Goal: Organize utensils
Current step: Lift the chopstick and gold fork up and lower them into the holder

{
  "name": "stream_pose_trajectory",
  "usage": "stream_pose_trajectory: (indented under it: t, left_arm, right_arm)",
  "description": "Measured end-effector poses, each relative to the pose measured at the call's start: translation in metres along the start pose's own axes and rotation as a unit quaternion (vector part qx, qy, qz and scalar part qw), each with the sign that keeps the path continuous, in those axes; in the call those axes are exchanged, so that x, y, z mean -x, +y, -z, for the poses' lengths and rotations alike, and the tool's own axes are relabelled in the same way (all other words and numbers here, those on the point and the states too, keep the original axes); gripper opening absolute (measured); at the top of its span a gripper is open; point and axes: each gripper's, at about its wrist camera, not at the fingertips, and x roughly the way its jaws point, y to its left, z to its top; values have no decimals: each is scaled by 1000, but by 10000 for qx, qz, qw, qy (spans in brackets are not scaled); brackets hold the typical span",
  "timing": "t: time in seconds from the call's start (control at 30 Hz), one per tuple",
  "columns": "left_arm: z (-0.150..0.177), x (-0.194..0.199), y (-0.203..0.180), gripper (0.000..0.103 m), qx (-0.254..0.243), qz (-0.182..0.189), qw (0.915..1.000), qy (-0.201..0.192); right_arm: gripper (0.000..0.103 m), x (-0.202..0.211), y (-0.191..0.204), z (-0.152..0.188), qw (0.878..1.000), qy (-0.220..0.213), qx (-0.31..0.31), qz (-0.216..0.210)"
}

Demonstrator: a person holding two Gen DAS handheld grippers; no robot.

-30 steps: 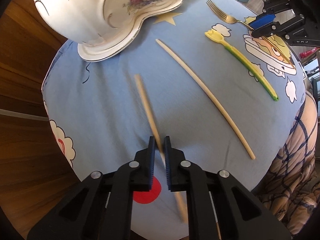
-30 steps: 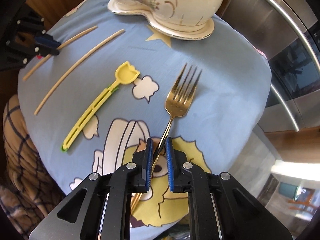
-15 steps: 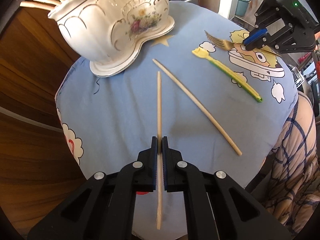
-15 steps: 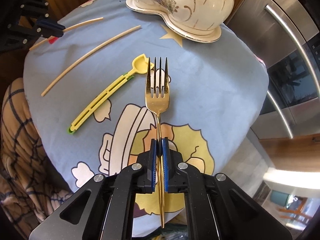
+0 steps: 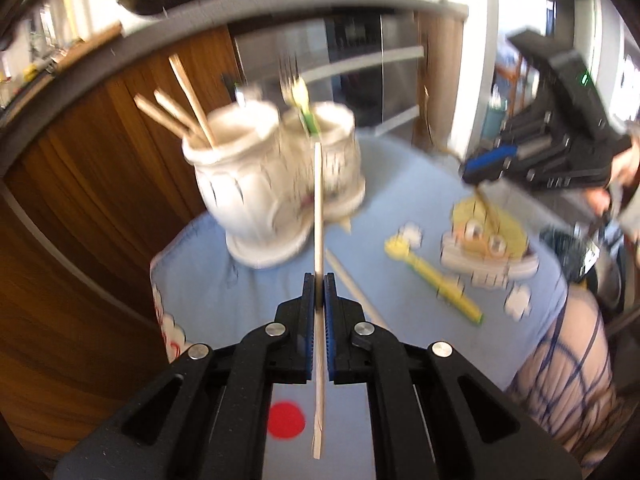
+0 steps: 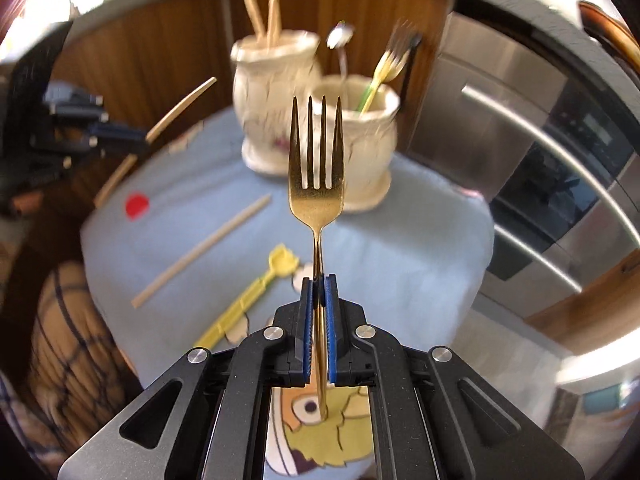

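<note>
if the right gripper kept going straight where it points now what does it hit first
Likely the right-hand cup of the ceramic utensil holder: the gold fork clamped in the right gripper points at it, though depth is unclear.

Ceramic holder (image 5: 276, 184): motion-blurred in both wrist views; its painted pattern cannot be read. Contents at the 12 o'clock rim are smeared; the green-and-yellow item (image 5: 306, 112) cannot be identified, and the lower ends of the wooden sticks (image 5: 188, 108) are hidden inside.

Held chopstick (image 5: 318, 216): middle section covered by the left tongs (image 5: 319, 304).

Gold fork (image 6: 317, 168): handle partly hidden between the right tongs (image 6: 319, 308); its far end is blurred.

Loose chopstick (image 5: 352, 284): lower end hidden behind the left tongs' body.

Cartoon print (image 5: 484, 240): blurred in the left view; partly covered by the tongs in the right view.

Plaid fabric (image 5: 568, 376): cut off at 4 o'clock; what it belongs to cannot be told.
</note>
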Motion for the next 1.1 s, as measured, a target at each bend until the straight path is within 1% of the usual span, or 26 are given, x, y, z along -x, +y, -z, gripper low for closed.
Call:
stream_pose_trajectory:
  t: [0.1,0.17,0.2,0.27,0.3,0.33,0.37,0.4,0.53,0.57,0.6,0.67,0.7,0.8,0.9,1.0,1.1]
  left_arm:
    - [-4,6,3,4,299,-38,9980,-550]
    - [-5,11,2,4,430,-107,9945,-954]
    - [-6,13,2,4,512,-120,9911,-1224]
    - [-6,16,5,4,728,-109,9848,-1575]
    - [-6,17,8,4,921,-86,9788,-1827]
    - [-6,18,11,4,1049,-82,9749,-1964]
    - [-7,21,15,4,1246,-96,9677,-2188]
    - [-8,23,17,4,1336,-98,9636,-2312]
    - [-14,32,32,4,1817,-111,9376,-2964]
    - [-15,33,36,4,1896,-101,9323,-3079]
    - [-17,34,41,4,1995,-116,9250,-3232]
    - [-22,35,48,4,2110,-142,9159,-3410]
    - [-23,35,49,4,2140,-166,9132,-3463]
    - [-29,36,55,4,2226,-248,9011,-3714]
    - [-34,35,59,4,2251,-317,8910,-3930]
    - [-42,36,63,4,2291,-345,8790,-4166]
    - [-51,37,63,4,2214,-434,8683,-4418]
  right_arm:
    - [7,11,-4,-2,9988,-418,-255,-77]
    - [7,15,-5,-5,9971,-651,-386,-86]
    - [7,16,-6,-8,9962,-746,-444,-106]
    - [7,23,-7,-13,9928,-1033,-601,-124]
    - [7,26,-10,-15,9906,-1182,-676,-148]
    - [7,30,-10,-16,9888,-1289,-736,-173]
    - [7,32,-11,-19,9865,-1413,-802,-208]
    - [7,34,-14,-21,9848,-1497,-844,-236]
    - [7,43,-11,-35,9770,-1888,-934,-320]
    - [7,46,-10,-39,9752,-1979,-937,-330]
    - [7,49,-9,-43,9728,-2087,-943,-337]
    - [7,54,-6,-50,9687,-2261,-955,-376]
    - [7,55,-5,-54,9662,-2363,-958,-382]
    - [7,56,-3,-62,9602,-2593,-983,-330]
    - [7,58,-5,-70,9507,-2895,-1059,-332]
    - [7,62,-10,-77,9396,-3194,-1173,-365]
    - [7,62,-17,-82,9292,-3458,-1279,-250]
